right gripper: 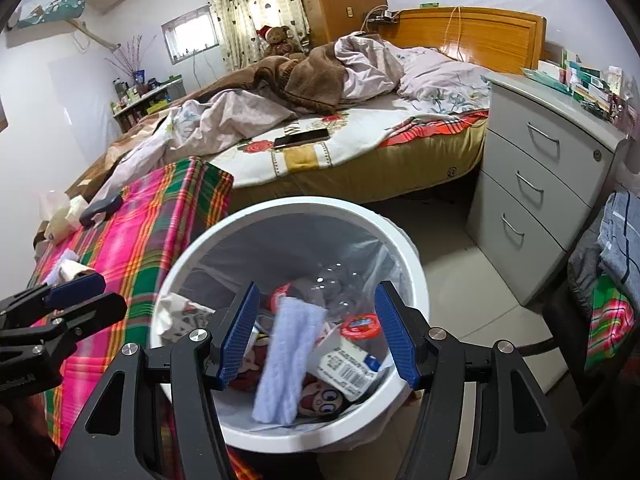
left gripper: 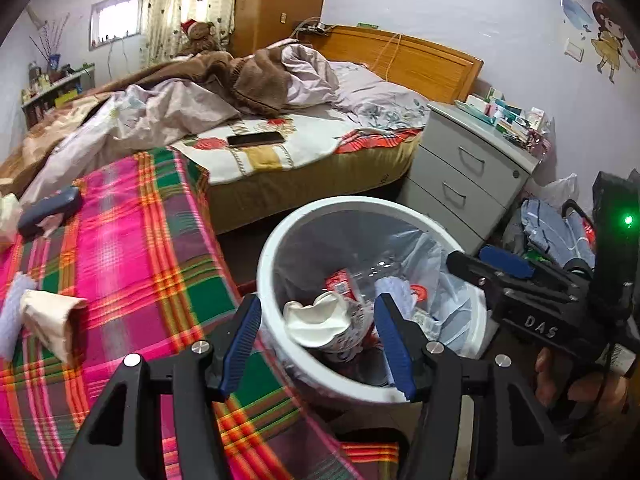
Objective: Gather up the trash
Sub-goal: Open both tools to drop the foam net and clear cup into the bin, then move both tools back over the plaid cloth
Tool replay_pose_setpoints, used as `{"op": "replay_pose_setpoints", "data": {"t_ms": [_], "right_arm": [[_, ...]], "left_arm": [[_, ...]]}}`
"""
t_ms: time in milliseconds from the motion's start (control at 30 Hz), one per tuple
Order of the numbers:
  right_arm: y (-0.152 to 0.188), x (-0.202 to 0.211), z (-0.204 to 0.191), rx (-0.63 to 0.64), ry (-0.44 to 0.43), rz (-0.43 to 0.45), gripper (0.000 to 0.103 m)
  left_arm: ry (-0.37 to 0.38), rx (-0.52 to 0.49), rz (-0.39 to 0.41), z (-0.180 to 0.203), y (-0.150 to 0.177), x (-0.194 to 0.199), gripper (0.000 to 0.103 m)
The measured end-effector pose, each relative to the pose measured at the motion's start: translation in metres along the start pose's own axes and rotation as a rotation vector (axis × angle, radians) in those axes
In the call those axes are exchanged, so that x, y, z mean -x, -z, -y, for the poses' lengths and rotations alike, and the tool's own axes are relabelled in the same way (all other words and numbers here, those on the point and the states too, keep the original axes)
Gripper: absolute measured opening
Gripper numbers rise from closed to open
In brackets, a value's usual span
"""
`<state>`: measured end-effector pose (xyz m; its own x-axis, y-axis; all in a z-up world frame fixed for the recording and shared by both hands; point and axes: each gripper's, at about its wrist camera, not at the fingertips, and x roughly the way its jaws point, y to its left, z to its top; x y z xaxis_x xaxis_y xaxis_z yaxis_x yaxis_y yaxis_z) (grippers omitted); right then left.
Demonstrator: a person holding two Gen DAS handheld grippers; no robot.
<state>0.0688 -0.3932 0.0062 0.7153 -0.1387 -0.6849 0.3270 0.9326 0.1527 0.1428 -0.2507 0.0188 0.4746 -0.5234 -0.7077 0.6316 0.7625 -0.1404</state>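
A pale blue cloth [right gripper: 286, 364], judged soft and light, was seen blurred between the parted, untouching jaws of the right gripper [right gripper: 316, 334], low centre, over the white bin [right gripper: 404, 248]. The left gripper [left gripper: 316, 340] was also seen open and empty; a crumpled tissue [left gripper: 50, 320] at lower left could be pinched anywhere.

The pale blue cloth [right gripper: 286, 364] over my white bin [right gripper: 416, 264] is smeared with blur, and it hides the rubbish beneath it. My other tongs [right gripper: 76, 300], left of the bin, are cut off by the frame edge. The small boxes on the grey nightstand [left gripper: 464, 172] beyond the bin are too small to read.
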Motion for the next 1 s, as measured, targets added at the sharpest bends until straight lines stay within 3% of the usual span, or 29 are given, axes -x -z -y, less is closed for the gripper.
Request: {"op": "replay_pose_setpoints", "data": {"t_ms": [467,1000], "right_arm": [[0.000,0.015,-0.045,0.072,-0.069,0.053,0.062],[0.000,0.006,-0.120,0.168,-0.185,0.056,0.062]], "left_arm": [[-0.080,0.052,0.061,-0.041,0.020,0.046,0.061],[-0.210,0.164,0.111,-0.125,0.047,0.091,0.061]]}}
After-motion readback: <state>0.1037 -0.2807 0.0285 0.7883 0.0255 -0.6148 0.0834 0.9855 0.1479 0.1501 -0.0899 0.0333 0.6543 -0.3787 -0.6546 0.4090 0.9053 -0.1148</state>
